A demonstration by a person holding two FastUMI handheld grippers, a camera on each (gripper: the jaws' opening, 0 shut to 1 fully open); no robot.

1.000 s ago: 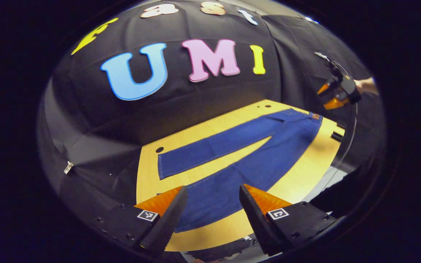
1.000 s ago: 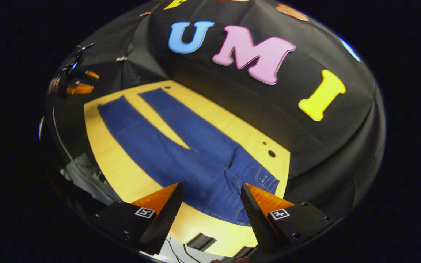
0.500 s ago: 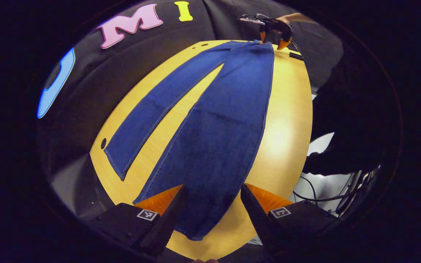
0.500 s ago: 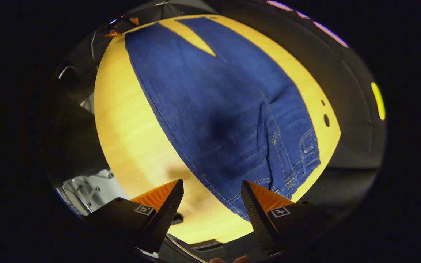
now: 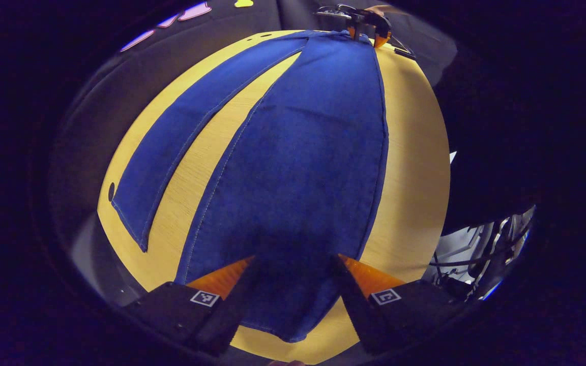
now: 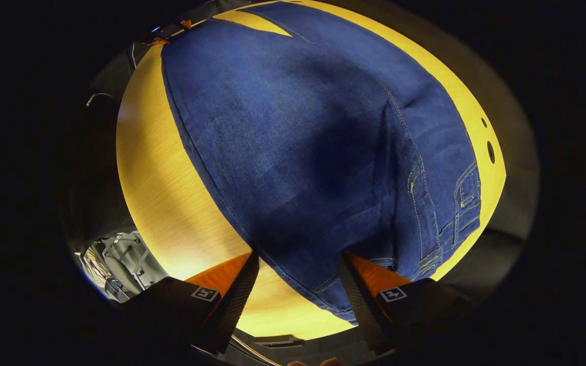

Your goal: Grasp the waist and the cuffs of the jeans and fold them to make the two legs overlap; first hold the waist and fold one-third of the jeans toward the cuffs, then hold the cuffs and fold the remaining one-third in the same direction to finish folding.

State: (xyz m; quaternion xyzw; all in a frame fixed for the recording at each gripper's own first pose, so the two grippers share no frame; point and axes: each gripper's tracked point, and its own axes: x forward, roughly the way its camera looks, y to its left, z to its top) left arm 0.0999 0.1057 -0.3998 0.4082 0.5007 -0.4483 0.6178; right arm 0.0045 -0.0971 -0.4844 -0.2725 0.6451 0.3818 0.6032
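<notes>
Wood table | jeans flat, lengthwise; cuffs by left gripper

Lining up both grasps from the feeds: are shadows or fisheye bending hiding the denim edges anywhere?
Left gripper view: a dark shadow lies on the cuff between the open fingers, hem line readable; the table bulges from distortion. Right gripper view: a shadow patch darkens the jeans mid-fabric; waist stitching stays sharp, glare on bare wood.
</notes>
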